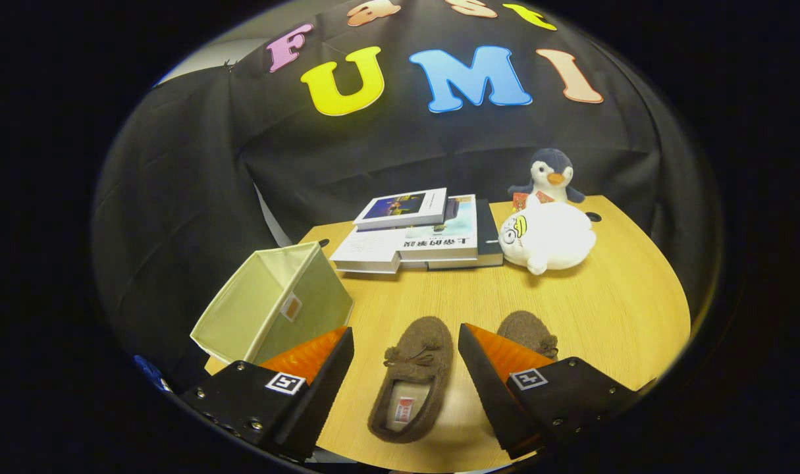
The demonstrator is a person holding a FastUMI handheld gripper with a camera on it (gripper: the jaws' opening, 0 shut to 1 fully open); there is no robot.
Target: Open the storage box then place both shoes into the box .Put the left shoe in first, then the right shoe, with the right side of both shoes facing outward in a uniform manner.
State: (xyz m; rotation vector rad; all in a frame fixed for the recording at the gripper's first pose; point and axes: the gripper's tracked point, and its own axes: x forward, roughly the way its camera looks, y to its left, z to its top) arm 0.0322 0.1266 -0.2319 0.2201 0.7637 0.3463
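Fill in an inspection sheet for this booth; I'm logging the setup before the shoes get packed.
Surface: wooden table, bare between the things.
Job's things: storage box open, beside the left finger; one brown shoe lies between the fingers, toe pointing away; second shoe partly hidden behind the right finger. Neither is in the box yet.
Clutter: stack of books beyond the shoes; white plush beside the books; penguin plush behind it.
Grippers: gripper open, fingers wide on either side of the shoe, not touching it.
Cables: nothing seen.
Surroundings: black cloth wall behind the table.
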